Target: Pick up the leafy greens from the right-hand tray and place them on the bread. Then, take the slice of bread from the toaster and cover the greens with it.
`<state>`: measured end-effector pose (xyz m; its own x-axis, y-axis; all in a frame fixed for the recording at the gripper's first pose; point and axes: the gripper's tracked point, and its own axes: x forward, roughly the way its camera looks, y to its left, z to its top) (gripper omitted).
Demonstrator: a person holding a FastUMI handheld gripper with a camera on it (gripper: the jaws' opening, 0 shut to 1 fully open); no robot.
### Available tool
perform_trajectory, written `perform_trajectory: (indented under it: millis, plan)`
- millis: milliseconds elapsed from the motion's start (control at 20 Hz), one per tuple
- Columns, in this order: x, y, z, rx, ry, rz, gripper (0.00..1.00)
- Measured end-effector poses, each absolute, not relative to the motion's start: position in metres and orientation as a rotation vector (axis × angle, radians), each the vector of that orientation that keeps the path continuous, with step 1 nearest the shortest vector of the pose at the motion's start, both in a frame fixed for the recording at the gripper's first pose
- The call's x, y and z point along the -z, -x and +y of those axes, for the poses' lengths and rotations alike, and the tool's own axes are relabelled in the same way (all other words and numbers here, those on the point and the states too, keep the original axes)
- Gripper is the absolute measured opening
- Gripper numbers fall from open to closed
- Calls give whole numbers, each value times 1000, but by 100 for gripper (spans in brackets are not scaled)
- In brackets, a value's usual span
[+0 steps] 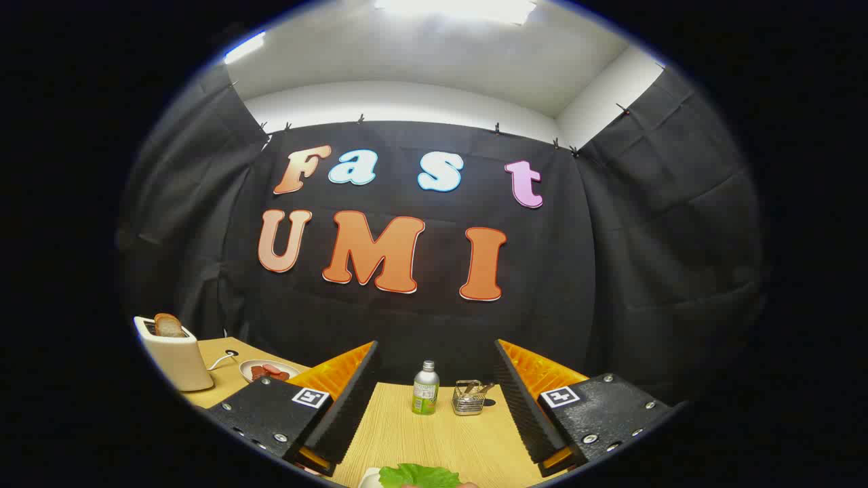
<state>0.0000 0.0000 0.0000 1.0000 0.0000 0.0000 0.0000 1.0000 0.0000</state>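
Gripper view: claw [434, 400] wide above greens [418, 476]

No word or number could be read on any object. The only signs were two square black-and-white coded markers, one on the left finger mount [310, 397] and one on the right finger mount [560, 396] of the gripper [435, 346], whose fingers stood wide apart with nothing between them. Beyond them, the small silver bottle [425, 390] carried a green and white label whose print was too small to read.
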Motion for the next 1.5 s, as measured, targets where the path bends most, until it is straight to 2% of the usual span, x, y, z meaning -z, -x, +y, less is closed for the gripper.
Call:
perform_trajectory:
  millis: [900, 1500]
  plan:
    - [11, -5, 7, -13, -2, 31, 97]
    - [52, -1, -3, -1, 0, 145, 97]
